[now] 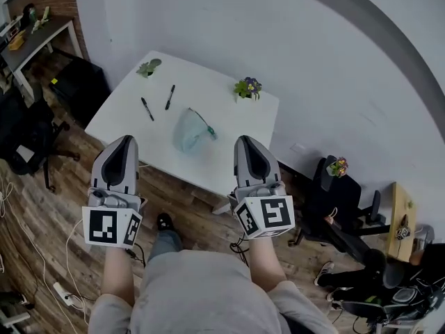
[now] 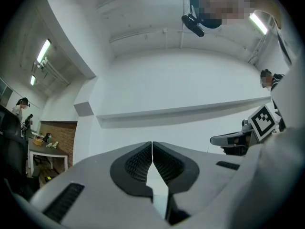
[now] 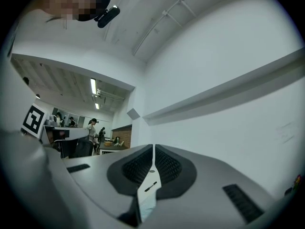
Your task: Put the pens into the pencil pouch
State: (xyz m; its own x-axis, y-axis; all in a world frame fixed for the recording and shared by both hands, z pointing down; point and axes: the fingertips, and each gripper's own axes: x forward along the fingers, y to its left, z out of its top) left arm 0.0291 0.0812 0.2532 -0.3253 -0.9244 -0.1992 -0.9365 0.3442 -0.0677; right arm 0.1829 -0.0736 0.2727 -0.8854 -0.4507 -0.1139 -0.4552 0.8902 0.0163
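Observation:
Two black pens [image 1: 147, 108] [image 1: 170, 97] lie apart on the white table [image 1: 229, 165], left of its middle. A translucent pale-blue pencil pouch [image 1: 189, 131] with a green zipper pull lies near the table's centre. My left gripper [image 1: 124, 139] hovers over the table's near-left corner, jaws shut and empty. My right gripper [image 1: 245, 140] hangs above the near edge, just right of the pouch, also shut with nothing held. Through the slit of the right gripper [image 3: 154, 149] a pen [image 3: 151, 186] and a bit of pouch show. The left gripper [image 2: 152, 146] shows shut, pointing at the wall.
Small potted plants stand at the table's far-left corner [image 1: 148, 67] and far-right edge [image 1: 247, 88]. Black office chairs sit left [image 1: 28, 138] and right [image 1: 341, 186] of the table on the wood floor. A white wall runs behind the table.

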